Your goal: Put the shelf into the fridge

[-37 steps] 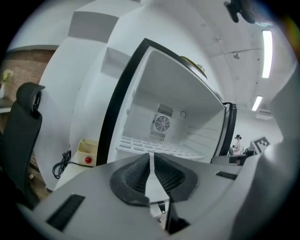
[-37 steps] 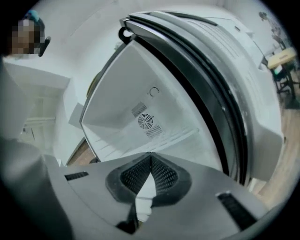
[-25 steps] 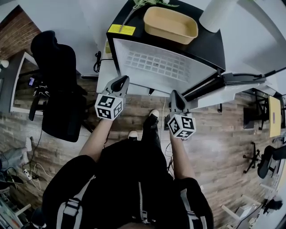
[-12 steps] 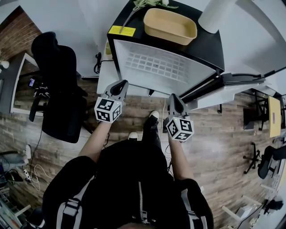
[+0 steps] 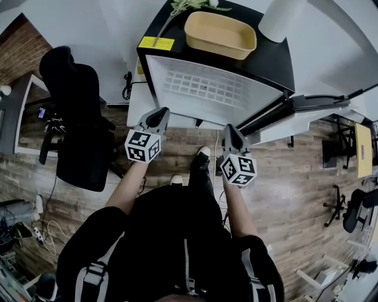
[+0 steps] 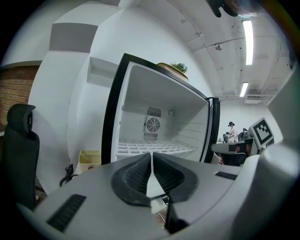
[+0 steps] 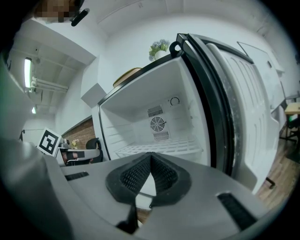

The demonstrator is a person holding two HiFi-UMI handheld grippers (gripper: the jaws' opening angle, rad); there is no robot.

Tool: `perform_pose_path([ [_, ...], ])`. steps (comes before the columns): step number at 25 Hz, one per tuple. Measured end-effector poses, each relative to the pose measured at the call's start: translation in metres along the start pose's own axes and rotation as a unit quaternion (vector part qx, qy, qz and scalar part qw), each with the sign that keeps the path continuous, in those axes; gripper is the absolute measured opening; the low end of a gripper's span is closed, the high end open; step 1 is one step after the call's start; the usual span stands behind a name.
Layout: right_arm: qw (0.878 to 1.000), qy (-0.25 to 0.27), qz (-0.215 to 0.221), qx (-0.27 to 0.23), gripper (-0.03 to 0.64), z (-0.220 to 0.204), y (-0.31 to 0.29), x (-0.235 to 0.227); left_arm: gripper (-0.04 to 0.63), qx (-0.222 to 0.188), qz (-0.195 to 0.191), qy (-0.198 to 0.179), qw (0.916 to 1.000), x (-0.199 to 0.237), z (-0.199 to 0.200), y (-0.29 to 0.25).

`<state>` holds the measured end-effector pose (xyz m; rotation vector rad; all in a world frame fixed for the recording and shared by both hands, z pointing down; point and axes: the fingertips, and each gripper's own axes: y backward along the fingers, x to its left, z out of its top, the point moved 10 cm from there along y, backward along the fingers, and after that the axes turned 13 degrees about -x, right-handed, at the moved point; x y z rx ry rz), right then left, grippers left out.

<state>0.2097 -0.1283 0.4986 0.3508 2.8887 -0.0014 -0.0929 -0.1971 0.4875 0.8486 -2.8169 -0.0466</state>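
Observation:
The small black fridge stands open in front of me, its door swung out to the right. The white grid shelf lies flat inside it, across the compartment. My left gripper is shut and empty, just short of the fridge's front left edge. My right gripper is also shut and empty, below the opening near the door hinge side. In the left gripper view the jaws meet in front of the shelf. The right gripper likewise faces the shelf and the fan at the back wall.
A yellow tub, a plant and a white cylinder rest on the fridge top. A black office chair stands at the left. A pale bin and cables sit beside the fridge. My shoes are on the wooden floor.
Both grippers have drawn back a little from the fridge opening, jaws still shut. The shelf has not moved.

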Motion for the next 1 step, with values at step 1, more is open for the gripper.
perform_pose_path([
  [1, 1.0, -0.001, 0.0, 0.001, 0.006, -0.0004, -0.0007, 0.0001, 0.035, 0.0, 0.001, 0.001, 1.0, 0.0006, -0.0006, -0.0005],
])
